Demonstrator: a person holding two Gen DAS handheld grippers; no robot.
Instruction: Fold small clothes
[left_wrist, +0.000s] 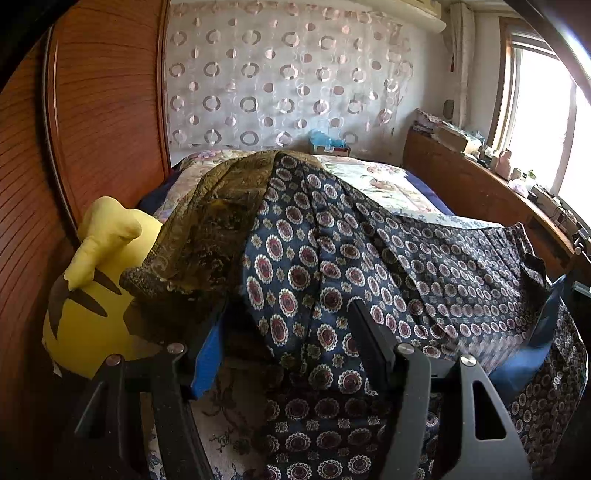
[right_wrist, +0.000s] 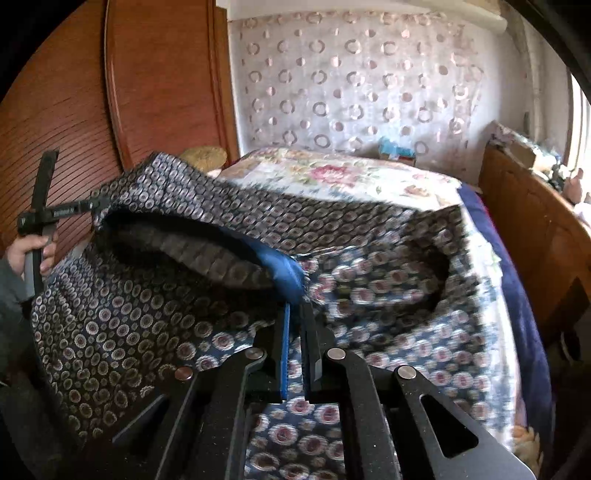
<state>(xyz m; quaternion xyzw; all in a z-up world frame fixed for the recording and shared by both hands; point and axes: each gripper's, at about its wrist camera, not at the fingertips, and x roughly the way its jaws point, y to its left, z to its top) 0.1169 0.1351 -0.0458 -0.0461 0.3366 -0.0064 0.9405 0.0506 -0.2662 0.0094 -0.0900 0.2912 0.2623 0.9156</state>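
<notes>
Draping limp over the bed (right_wrist: 369, 177), the light patterned garment (left_wrist: 332, 258) hangs from its blue-lined edge, clenched by the right gripper (right_wrist: 295, 314); left gripper (left_wrist: 288, 332) released beneath it

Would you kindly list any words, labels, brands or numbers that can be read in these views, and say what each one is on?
None can be read for certain.
Pale lettering on the left claw crossbar, right wrist view: too small and blurred to read.
Red and white box at the head of the bed: any print is too small to tell.
Patterned garment: medallion motifs only, no lettering.
</notes>
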